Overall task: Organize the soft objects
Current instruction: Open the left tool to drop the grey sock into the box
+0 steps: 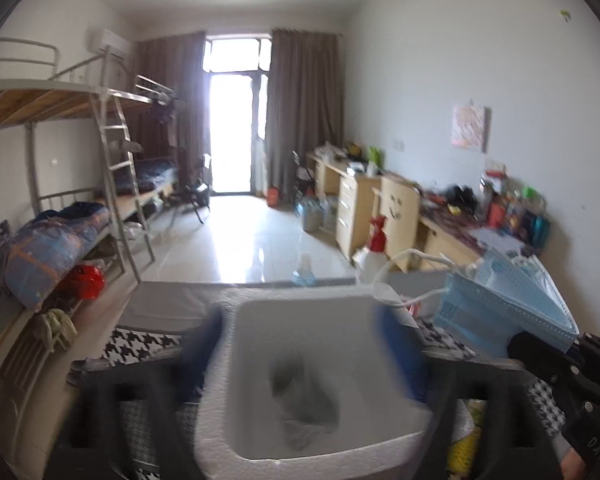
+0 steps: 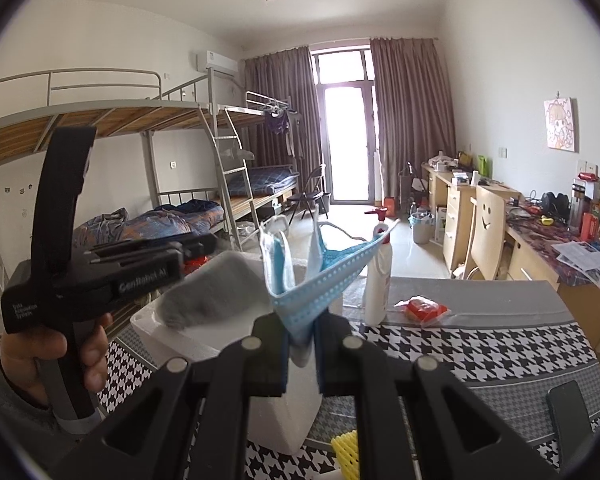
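Note:
A white foam box [image 1: 236, 432] stands on the houndstooth table. A grey cloth [image 1: 304, 404] lies inside it, blurred. My left gripper [image 1: 300, 344] hovers over the box, its blue-padded fingers [image 1: 400, 348] wide apart and open, with nothing pressed between them. In the right wrist view the left gripper [image 2: 200, 248] is held by a hand just above the grey cloth [image 2: 208, 296] and the foam box [image 2: 172, 332]. My right gripper [image 2: 302, 344] is shut on a bunch of light-blue face masks [image 2: 308, 292], to the right of the box. The masks [image 1: 500, 308] stick up, their ear loops dangling.
A white spray bottle [image 2: 378, 280] with a red trigger stands behind the masks. A red packet [image 2: 422, 308], a black phone [image 2: 570, 412] and a yellow mesh item [image 2: 346, 452] lie on the table [image 2: 460, 352]. Bunk beds stand left, desks and a chair right.

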`<state>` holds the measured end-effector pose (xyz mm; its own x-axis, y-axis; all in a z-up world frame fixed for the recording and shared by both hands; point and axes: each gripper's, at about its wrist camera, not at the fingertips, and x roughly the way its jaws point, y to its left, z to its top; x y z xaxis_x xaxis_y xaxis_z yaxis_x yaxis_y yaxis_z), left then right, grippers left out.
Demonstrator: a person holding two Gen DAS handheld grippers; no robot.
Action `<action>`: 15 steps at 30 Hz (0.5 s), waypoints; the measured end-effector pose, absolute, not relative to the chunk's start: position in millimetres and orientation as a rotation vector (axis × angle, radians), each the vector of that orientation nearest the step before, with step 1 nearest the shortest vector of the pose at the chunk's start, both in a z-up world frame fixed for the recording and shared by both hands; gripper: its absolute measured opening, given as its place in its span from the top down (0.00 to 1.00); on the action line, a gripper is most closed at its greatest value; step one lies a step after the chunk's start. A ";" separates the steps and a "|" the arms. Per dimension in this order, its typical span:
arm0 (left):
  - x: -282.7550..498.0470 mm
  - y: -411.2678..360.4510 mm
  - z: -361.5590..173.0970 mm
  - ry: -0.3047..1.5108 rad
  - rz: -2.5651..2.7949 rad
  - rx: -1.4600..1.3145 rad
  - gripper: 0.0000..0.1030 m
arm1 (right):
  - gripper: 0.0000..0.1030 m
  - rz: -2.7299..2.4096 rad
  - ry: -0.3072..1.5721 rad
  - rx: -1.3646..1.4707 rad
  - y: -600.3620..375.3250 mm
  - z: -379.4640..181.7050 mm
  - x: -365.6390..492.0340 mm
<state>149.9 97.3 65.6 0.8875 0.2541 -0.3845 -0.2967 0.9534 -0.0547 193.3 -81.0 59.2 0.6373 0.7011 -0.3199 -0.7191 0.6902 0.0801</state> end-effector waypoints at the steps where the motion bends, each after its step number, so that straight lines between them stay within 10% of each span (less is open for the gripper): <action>1: 146.1 98.5 67.0 0.362 0.305 -0.117 0.05 | 0.87 0.810 0.342 -0.054 -81.0 59.6 194.2; 15: 120.9 112.7 70.9 0.303 0.397 -0.082 0.01 | 0.87 0.847 0.354 -0.069 -62.7 61.4 197.4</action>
<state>120.9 112.7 70.9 0.8781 0.3680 -0.3058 -0.3922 0.9196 -0.0197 197.4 -62.7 61.4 0.6076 0.7208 -0.3335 -0.7435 0.6639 0.0802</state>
